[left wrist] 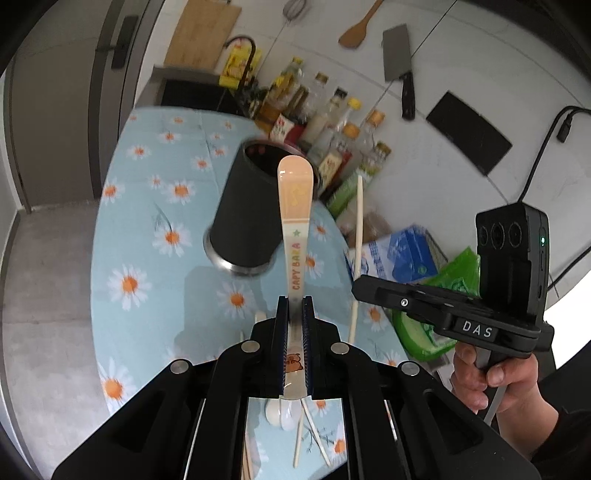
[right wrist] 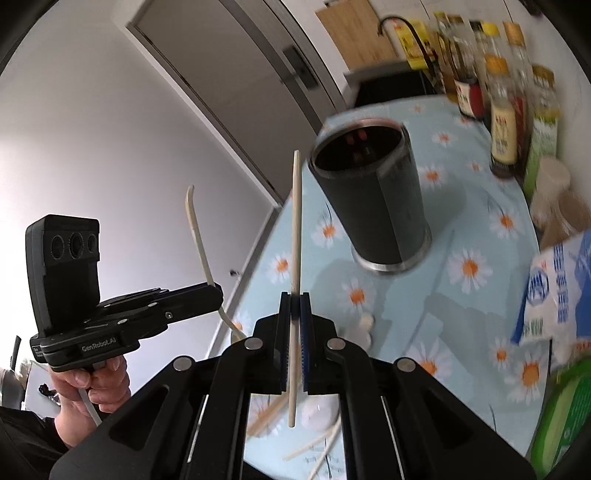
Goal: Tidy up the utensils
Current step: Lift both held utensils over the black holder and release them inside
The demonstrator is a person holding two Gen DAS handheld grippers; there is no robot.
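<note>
My left gripper (left wrist: 295, 306) is shut on a peach spoon (left wrist: 295, 206) printed "CAPY BARA", its handle pointing up toward the black cylindrical holder (left wrist: 240, 206). My right gripper (right wrist: 294, 299) is shut on a pale chopstick (right wrist: 296, 221), held upright beside the holder (right wrist: 373, 199). The holder stands open on the daisy tablecloth (left wrist: 140, 192). Each gripper shows in the other's view, the right (left wrist: 360, 288) and the left (right wrist: 218, 291). A white spoon (left wrist: 282, 413) and loose chopsticks (left wrist: 312, 435) lie on the cloth below the grippers.
Several sauce bottles (left wrist: 332, 125) line the wall behind the holder. A blue and white packet (left wrist: 399, 258) and a green bag (left wrist: 454, 273) lie on the right. A cleaver (left wrist: 400, 66) and a wooden spatula (left wrist: 356, 31) hang on the wall. The table edge (left wrist: 99, 221) runs on the left.
</note>
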